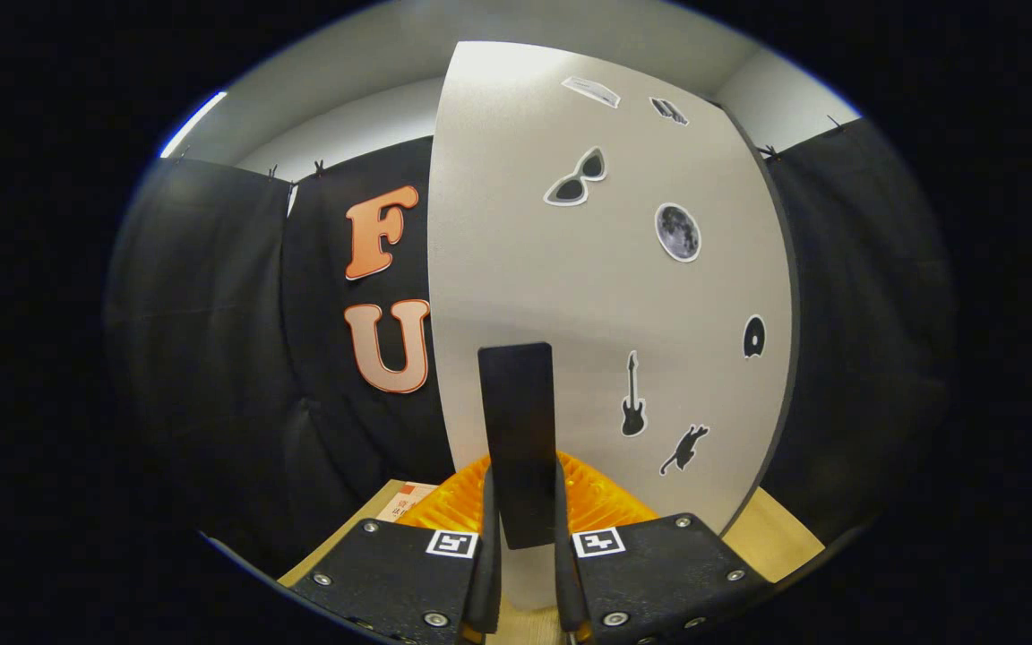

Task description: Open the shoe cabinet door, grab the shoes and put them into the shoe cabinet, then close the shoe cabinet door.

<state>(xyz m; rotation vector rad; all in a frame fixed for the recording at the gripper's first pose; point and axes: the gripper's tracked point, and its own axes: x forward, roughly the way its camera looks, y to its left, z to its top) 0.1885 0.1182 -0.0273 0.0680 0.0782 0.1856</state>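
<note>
The shoe cabinet door [606, 296] is a pale panel with a dark edge and several small black stickers, standing upright close ahead of me. A flat black handle [516, 403] sticks out from the door's lower part. My gripper [520, 488] is shut on this handle, one finger pressed against each side of it. The lower end of the handle sits between the fingers, and its upper end rises above them. The door's dark right edge [785, 296] stands free against the booth wall.
A light wooden surface [780, 537] lies under the door and the gripper. A small cardboard piece with a red-and-white label [408, 502] lies just left of the fingers. Black cloth walls close in on the left and right.
</note>
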